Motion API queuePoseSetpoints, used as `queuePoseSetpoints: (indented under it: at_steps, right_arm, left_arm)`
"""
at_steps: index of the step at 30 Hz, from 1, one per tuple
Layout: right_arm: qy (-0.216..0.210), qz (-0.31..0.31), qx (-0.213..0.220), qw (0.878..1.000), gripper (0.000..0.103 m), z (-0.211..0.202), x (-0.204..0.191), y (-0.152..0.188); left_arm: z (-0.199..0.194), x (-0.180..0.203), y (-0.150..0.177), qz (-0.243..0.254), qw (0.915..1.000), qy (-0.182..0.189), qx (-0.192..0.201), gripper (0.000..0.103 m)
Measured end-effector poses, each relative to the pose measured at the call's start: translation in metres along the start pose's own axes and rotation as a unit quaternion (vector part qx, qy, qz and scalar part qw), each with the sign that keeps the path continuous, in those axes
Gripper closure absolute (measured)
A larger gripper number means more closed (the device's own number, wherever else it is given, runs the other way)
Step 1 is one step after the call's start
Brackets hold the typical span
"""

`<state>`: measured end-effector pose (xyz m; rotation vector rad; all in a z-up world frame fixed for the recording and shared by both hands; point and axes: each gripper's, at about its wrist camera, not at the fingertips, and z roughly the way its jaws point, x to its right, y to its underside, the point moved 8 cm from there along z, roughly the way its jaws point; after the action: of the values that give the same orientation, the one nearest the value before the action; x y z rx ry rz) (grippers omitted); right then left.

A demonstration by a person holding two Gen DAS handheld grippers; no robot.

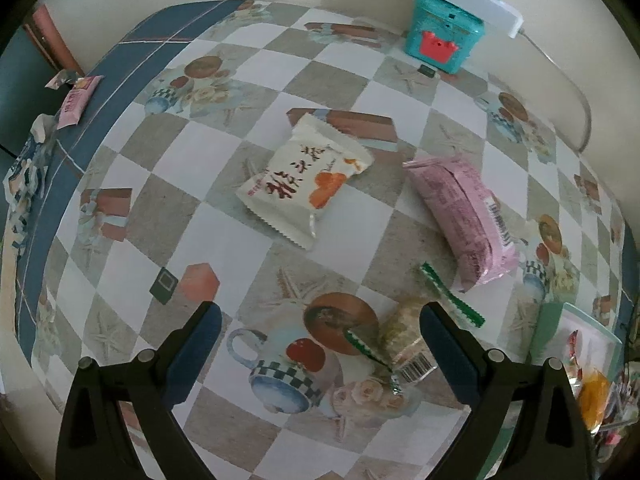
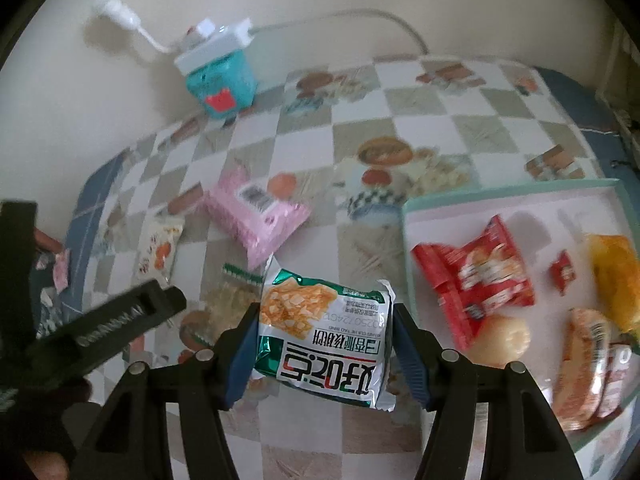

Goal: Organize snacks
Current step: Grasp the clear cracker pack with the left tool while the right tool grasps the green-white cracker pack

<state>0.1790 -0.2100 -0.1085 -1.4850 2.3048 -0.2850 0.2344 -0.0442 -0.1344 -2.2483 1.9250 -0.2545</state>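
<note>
Snacks lie scattered on the checkered tablecloth (image 1: 260,64). A green-and-white cracker packet (image 2: 326,332) sits pinched between the blue pads of the right gripper (image 2: 324,344), which tilts steeply downward with the tray (image 2: 408,208) at its 2 o'clock. The left gripper (image 1: 320,344) points nearly straight down, jaws spread, a clear green-edged packet (image 1: 408,332) just inside its right finger.

Pink plastic-wrapped cracker pack (image 2: 256,220) lies on checked tablecloth (image 2: 440,128) at 10 o'clock from green-and-white foil snack packet (image 2: 324,332) — shallow mint-rimmed tray (image 2: 504,193) at 3 o'clock holds red crinkled snack bag (image 2: 476,276); teal toy box (image 2: 220,84) far behind at 11 o'clock.
</note>
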Motion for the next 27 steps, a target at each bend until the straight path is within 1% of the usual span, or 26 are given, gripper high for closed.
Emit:
queuePoseSetpoints:
  at_steps: [3,7,14,16,19,21,23,25,26,27]
  right_arm:
    - [0.007,0.004,0.012,1.000,0.037,-0.012,0.008,-0.007]
    - [0.017,0.023,0.022,0.999,0.037,-0.024,0.027,-0.015]
    - [0.024,0.054,0.028,0.998,0.037,-0.033,0.057,-0.023]
    - [0.025,0.059,0.030,0.997,0.037,-0.036,0.063,-0.024]
    - [0.026,0.066,0.030,0.997,0.037,-0.038,0.070,-0.025]
    - [0.026,0.067,0.030,0.997,0.037,-0.038,0.073,-0.025]
    - [0.026,0.068,0.028,0.997,0.037,-0.037,0.074,-0.024]
    - [0.026,0.069,0.027,0.997,0.037,-0.037,0.076,-0.024]
    - [0.025,0.069,0.027,0.997,0.037,-0.037,0.077,-0.024]
    - [0.024,0.070,0.028,0.997,0.037,-0.038,0.078,-0.024]
  left_arm:
    - [0.001,0.008,0.002,0.015,0.9999,0.001,-0.001,0.004]
    - [0.002,0.024,0.007,0.050,0.9987,0.003,-0.003,0.004]
    - [0.011,0.057,0.021,0.123,0.9924,-0.008,-0.005,0.004]
    - [0.016,0.063,0.025,0.135,0.9907,-0.013,-0.005,0.004]
    - [0.022,0.067,0.028,0.139,0.9900,-0.018,-0.009,0.006]
    - [0.025,0.071,0.030,0.140,0.9900,-0.015,-0.009,0.018]
    - [0.026,0.075,0.032,0.143,0.9896,-0.012,-0.010,0.024]
    - [0.028,0.077,0.032,0.144,0.9894,-0.018,-0.006,0.027]
    - [0.028,0.077,0.031,0.144,0.9894,-0.021,-0.003,0.035]
    - [0.027,0.077,0.031,0.142,0.9896,-0.022,0.000,0.047]
